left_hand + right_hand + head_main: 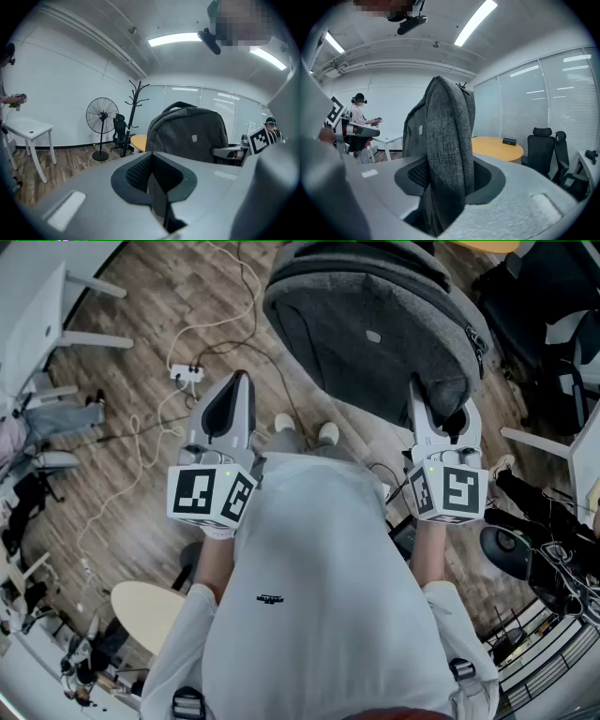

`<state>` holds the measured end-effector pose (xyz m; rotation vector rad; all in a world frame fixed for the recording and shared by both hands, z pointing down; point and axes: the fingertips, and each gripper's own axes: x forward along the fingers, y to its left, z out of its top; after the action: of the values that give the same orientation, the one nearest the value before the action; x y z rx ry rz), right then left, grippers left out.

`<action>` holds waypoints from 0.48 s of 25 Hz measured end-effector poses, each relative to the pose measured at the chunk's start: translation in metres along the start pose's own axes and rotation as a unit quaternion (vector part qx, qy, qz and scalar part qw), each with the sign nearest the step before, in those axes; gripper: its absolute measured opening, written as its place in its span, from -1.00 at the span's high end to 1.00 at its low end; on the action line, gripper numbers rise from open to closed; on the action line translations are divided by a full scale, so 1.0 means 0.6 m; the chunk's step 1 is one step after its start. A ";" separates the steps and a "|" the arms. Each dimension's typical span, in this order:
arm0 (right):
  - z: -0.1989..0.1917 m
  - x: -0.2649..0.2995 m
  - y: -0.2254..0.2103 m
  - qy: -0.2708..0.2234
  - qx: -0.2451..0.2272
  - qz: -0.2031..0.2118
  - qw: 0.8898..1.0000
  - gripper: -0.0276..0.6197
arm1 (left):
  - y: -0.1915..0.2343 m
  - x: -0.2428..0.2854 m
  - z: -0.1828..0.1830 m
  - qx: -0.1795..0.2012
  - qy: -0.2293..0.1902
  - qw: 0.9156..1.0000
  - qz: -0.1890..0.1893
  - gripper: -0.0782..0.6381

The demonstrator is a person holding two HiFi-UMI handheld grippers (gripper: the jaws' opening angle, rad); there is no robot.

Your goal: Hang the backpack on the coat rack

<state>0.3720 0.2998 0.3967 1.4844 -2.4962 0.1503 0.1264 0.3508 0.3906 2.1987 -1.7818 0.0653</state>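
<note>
1. Far to the left of the grey fabric backpack (192,133), your left gripper view shows a white rectangular table (29,126) standing on the wood-plank floor (51,168).
2. Closer to the backpack, but also on its left, a black pedestal fan (101,117) stands upright. Next comes the black branching coat rack (135,105), upright too, with a black wheeled office chair (118,133) at its foot. The rack is behind the backpack and well apart from it, so the backpack is not hung on it.
3. Your left gripper (152,161) hovers just left of the backpack without touching it. Its fingers are pressed together along one line, and nothing sits between them.
4. The backpack is up off the floor in front of you. From your head view its rounded grey body fills the top middle, with a zip running down its right edge. In your left gripper view it stands upright, with its top handle raised and a small pale tag on its face.
5. Your right gripper (447,173) is at the backpack's near right edge. Its fingers are clamped on a thick fold of the grey fabric, which keeps them partly apart, and the fold rises straight up out of the grip.
6. To the right of the backpack, your right gripper view shows a round wooden table (497,147), and beyond it two black office chairs (541,147) in front of the blinds.
</note>
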 end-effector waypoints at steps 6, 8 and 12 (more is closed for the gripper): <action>-0.020 -0.034 -0.010 0.006 -0.011 -0.019 1.000 0.33 | -0.031 -0.015 -0.008 -0.001 -0.008 1.000 -0.015 0.74; -0.024 -0.044 -0.011 0.009 -0.013 -0.028 0.999 0.33 | -0.029 -0.019 -0.012 -0.005 -0.012 1.000 -0.021 0.74; -0.030 -0.055 -0.011 0.006 -0.002 -0.043 0.999 0.33 | -0.018 -0.029 -0.013 -0.002 -0.016 0.999 -0.029 0.74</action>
<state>0.3956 0.3283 0.4057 1.5824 -2.4161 0.1383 0.1340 0.3713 0.3921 2.2583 -1.7327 0.0134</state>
